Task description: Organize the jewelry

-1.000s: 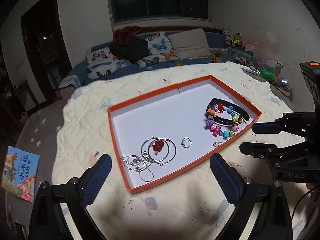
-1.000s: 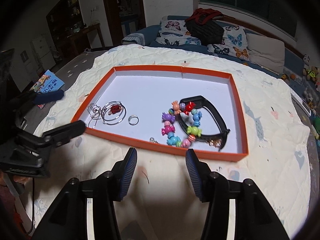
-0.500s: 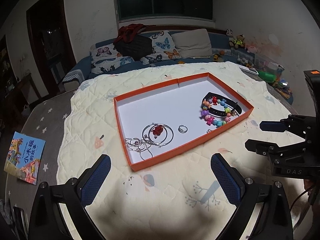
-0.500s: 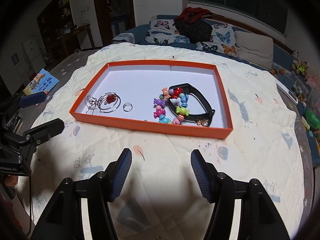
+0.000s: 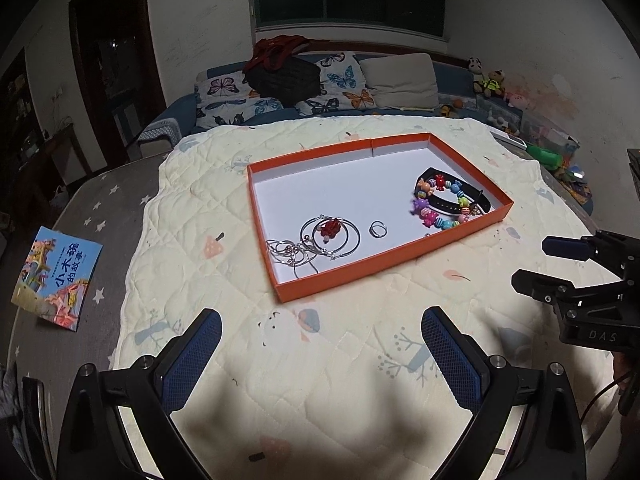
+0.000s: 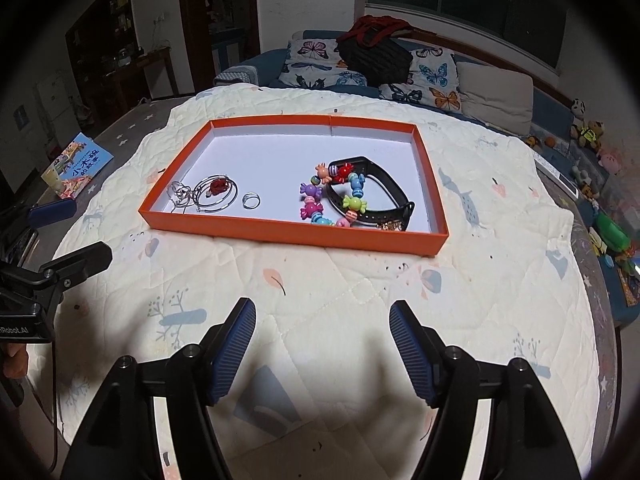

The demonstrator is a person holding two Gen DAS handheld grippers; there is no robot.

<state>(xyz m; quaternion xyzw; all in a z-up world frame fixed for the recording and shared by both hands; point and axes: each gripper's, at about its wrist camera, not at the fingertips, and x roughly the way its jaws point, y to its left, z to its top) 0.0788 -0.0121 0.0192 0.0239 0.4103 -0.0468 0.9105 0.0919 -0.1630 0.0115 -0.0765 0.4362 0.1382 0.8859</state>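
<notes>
on quilt (image 6: 360, 300), orange tray (image 6: 296, 232), right gripper (image 6: 323, 350) opening, empty

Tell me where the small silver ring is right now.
In the right wrist view, the silver ring lies inside the orange tray, near its front wall, between the hoop earrings and the bead bracelet.

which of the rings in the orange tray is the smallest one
The small silver band ring, lying alone on the white floor between the large hoop earrings and the colourful bead bracelet; the hoops are far wider.
</notes>
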